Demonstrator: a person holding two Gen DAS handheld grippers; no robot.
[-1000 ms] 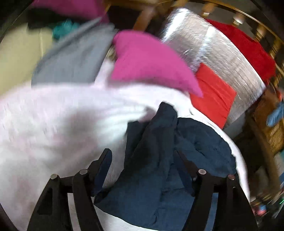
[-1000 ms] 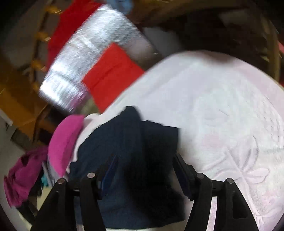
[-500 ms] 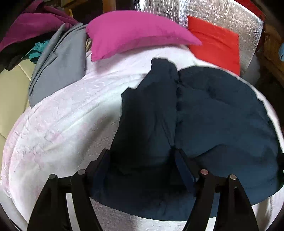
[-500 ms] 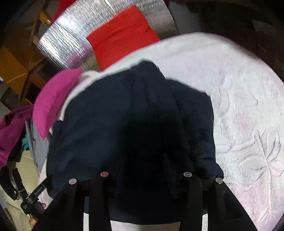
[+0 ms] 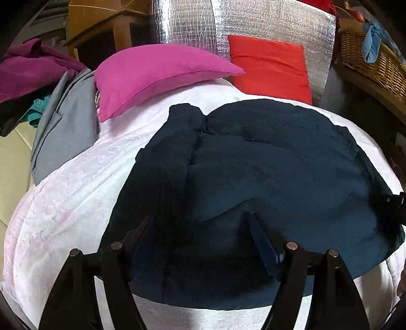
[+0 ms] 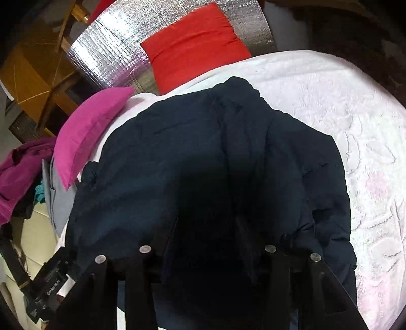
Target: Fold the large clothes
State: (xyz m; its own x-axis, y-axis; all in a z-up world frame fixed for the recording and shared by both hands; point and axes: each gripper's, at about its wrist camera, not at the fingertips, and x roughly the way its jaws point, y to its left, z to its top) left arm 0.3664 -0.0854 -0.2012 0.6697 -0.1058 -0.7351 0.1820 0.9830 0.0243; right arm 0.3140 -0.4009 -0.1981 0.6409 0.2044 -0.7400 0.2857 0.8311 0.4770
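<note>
Left wrist view: the left gripper stands with its two fingers spread wide just above the near part of the navy jacket. No cloth is pinched between them, so it holds nothing; the wide spread looks meant to take in a thick, padded layer. In the right wrist view the right gripper sits low over the same jacket, and its jaws are opening. Dark cloth lies between and under them, but that area is so shadowed that it is hard to tell whether the pads press on it; no bunched or lifted fabric shows, so it reads as a release, not a hold.

The jacket lies spread on the white bedspread, roughly in the middle of the bed, with one part, likely a sleeve, already turned in along its length. Both grippers at the near edge suggest that the next fold starts from there, one tool to each side so the bulky cloth goes over evenly.

Further out, a pink pillow and a red pillow rest at the head of the bed against a silver foil panel. A grey garment and a purple one are heaped to the left, off the folding area. A wicker basket stands at the right.
</note>
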